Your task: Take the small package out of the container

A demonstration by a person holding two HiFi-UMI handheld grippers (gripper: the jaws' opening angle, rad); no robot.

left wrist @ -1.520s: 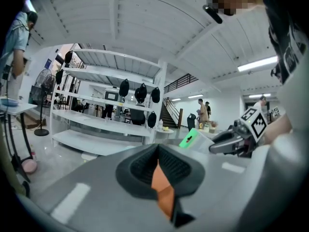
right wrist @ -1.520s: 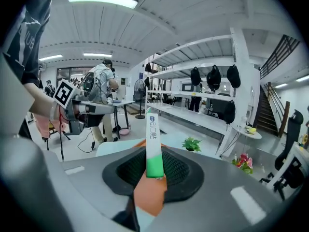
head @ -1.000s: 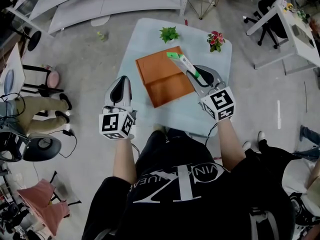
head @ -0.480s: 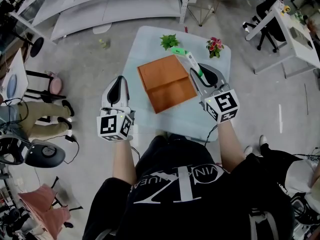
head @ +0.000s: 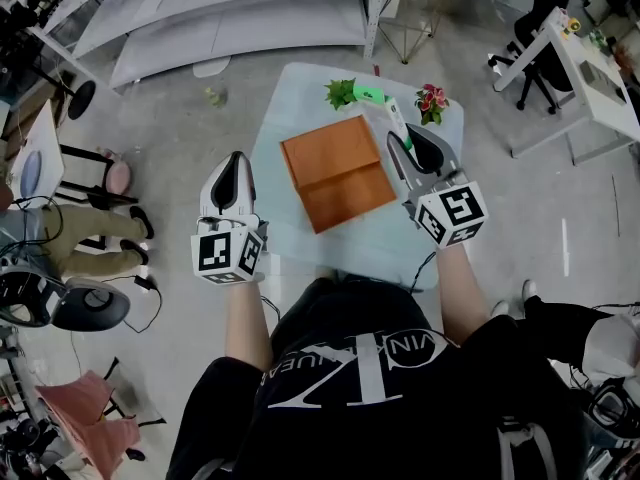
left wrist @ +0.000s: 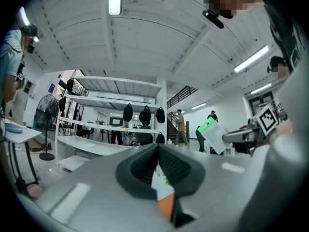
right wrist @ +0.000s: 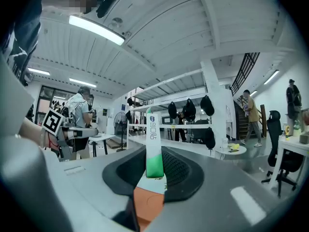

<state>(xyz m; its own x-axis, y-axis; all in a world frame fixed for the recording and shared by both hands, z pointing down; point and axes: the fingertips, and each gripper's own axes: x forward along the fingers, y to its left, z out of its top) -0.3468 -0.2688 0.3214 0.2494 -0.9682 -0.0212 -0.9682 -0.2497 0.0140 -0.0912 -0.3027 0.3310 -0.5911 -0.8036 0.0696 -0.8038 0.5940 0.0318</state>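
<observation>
The left gripper is nearest, held off the near left corner of the table. Its jaws are closed on each other with nothing between them, and its own view confirms this. The right gripper is clamped on the small package, which sticks out ahead of its tips. The package is already out of the orange container, which lies flat on the table between the two grippers and just left of the right one.

The package looks like a thin sachet: very light, probably slick film, and likely to bend or slip if pinched at a corner. Gripping flat across one end, as it is held now, seems the safest way.

The right gripper view shows what the head view cannot. The pads bite the package's green end, and the white printed end rises straight up from them, so it has some stiffness. The head view alone shows the package in the air beyond the container's far right corner, pointing toward a green plant and a red-flowered plant at the far edge. The left gripper view catches the package side-on, off to its right and clear of the table.
</observation>
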